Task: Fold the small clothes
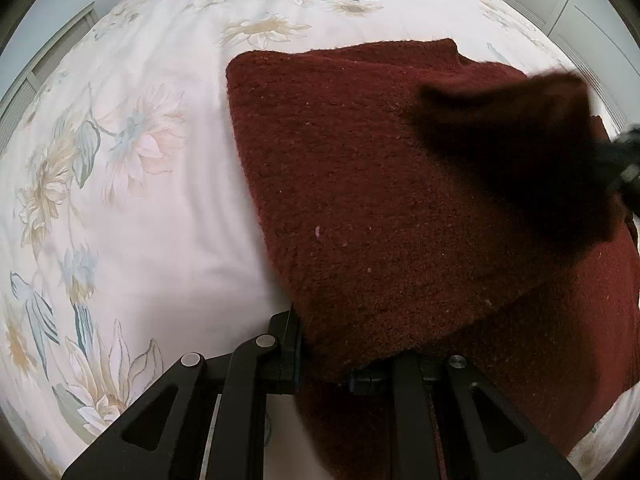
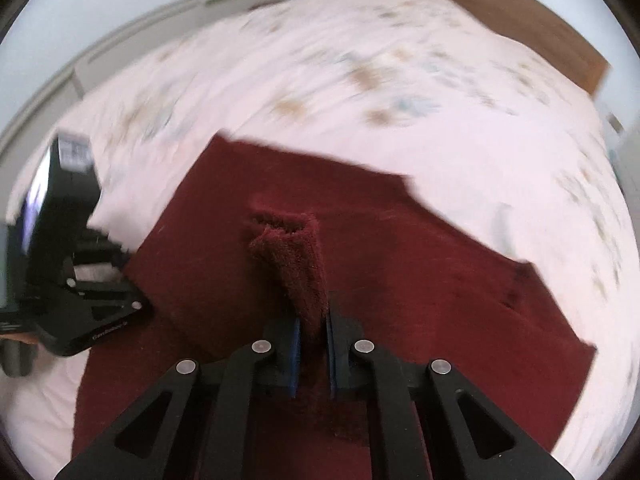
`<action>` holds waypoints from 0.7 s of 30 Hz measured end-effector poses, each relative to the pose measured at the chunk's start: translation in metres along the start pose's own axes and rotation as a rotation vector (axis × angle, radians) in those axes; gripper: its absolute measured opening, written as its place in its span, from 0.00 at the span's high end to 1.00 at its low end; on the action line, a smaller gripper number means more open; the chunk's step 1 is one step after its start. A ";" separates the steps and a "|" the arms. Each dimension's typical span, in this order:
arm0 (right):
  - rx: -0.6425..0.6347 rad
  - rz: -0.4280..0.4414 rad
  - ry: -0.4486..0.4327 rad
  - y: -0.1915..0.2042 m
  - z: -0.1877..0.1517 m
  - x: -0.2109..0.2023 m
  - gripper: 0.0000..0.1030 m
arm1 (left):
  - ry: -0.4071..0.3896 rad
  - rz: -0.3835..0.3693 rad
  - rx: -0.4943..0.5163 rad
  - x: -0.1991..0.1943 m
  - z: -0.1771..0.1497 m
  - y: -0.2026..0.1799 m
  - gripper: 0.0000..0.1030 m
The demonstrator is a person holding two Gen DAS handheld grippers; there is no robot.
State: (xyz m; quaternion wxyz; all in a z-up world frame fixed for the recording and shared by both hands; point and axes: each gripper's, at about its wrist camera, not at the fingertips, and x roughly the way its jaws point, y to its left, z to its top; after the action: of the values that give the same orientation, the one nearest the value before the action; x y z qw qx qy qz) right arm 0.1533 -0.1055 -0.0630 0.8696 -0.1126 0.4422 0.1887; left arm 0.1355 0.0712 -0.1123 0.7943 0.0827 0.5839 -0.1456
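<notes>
Black linkage bars fill the bottom of both views. Between them, the right gripper is clamped on a bunched fold of the dark red knit, which rises from its blue pads as a narrow ridge. The left gripper also appears closed on the cloth: its left finger shows at a near corner, while the other is buried under fabric.

The knit lies on the floral bedspread, partly folded, with a top layer over a lower one that shows at the right. In the left view its long axis seems to run from the near corner away toward the far right, where the right gripper lifts a dark, blurred flap. The far edge looks straight; nothing shows which end is neck or hem, so its facing cannot be told.

The step in hand looks like carrying a held edge over the body. To do it well, both grips should move together at equal height, keeping the edge taut so the thick knit does not sag or bunch, then lay it square to the edge beneath before letting go. Blur in the right view suggests quick motion; slowing near the landing would help alignment.
</notes>
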 end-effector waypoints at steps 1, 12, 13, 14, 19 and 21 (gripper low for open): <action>0.027 -0.008 -0.010 -0.012 -0.003 -0.009 0.91 | 0.000 0.004 0.000 -0.001 0.000 0.000 0.87; 0.307 -0.081 -0.018 -0.109 -0.057 -0.035 0.91 | -0.025 0.049 0.013 -0.013 -0.007 -0.012 0.87; 0.328 -0.085 -0.012 -0.114 -0.062 -0.032 0.91 | -0.026 0.050 0.014 -0.015 -0.008 -0.013 0.87; 0.345 -0.089 -0.006 -0.119 -0.065 -0.030 0.91 | -0.027 0.054 0.016 -0.019 -0.012 -0.016 0.87; 0.444 -0.090 0.053 -0.149 -0.104 -0.017 0.91 | -0.021 0.056 0.010 -0.023 -0.018 -0.021 0.87; 0.470 -0.083 0.080 -0.154 -0.115 -0.007 0.91 | -0.018 0.056 0.006 -0.019 -0.015 -0.024 0.87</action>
State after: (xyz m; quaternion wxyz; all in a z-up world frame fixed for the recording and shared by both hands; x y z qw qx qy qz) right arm 0.1322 -0.2882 -0.1197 0.8606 0.0672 0.5032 0.0404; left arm 0.1091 0.0560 -0.0975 0.8030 0.0998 0.5739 -0.1258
